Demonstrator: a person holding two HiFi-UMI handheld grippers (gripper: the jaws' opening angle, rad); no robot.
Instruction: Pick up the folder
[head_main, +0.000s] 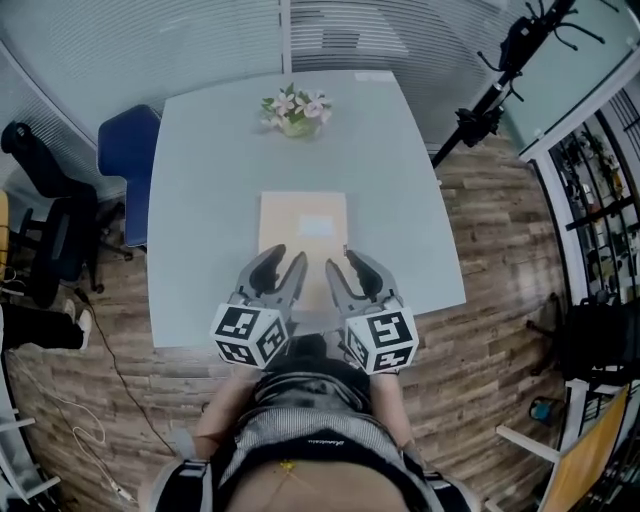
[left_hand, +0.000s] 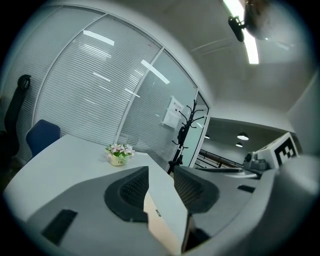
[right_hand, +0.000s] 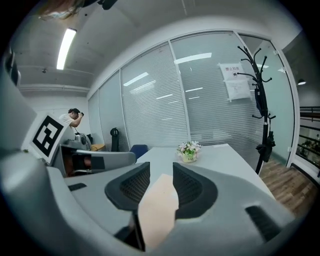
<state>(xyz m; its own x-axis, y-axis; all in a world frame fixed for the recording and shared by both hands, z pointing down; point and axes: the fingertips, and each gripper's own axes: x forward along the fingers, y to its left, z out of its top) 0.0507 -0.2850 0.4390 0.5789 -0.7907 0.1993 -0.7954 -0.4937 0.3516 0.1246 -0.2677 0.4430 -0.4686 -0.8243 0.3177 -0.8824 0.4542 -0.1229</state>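
A flat tan folder (head_main: 302, 232) with a white label lies on the grey table (head_main: 210, 200), near its front edge. Both grippers hover low over the folder's near end, side by side. My left gripper (head_main: 286, 254) is over the folder's near-left part and my right gripper (head_main: 342, 258) over its near-right part. Each has a clear gap between its fingers. In the left gripper view the folder (left_hand: 159, 220) shows through the gap of the left gripper (left_hand: 161, 172). The right gripper view shows the folder (right_hand: 159, 210) the same way below the right gripper (right_hand: 161, 167). No pad visibly presses on it.
A small pot of flowers (head_main: 296, 110) stands at the table's far end. A blue chair (head_main: 128, 150) and a black office chair (head_main: 45, 200) are on the left. A black coat stand (head_main: 500, 80) is at the far right, with glass walls and blinds behind.
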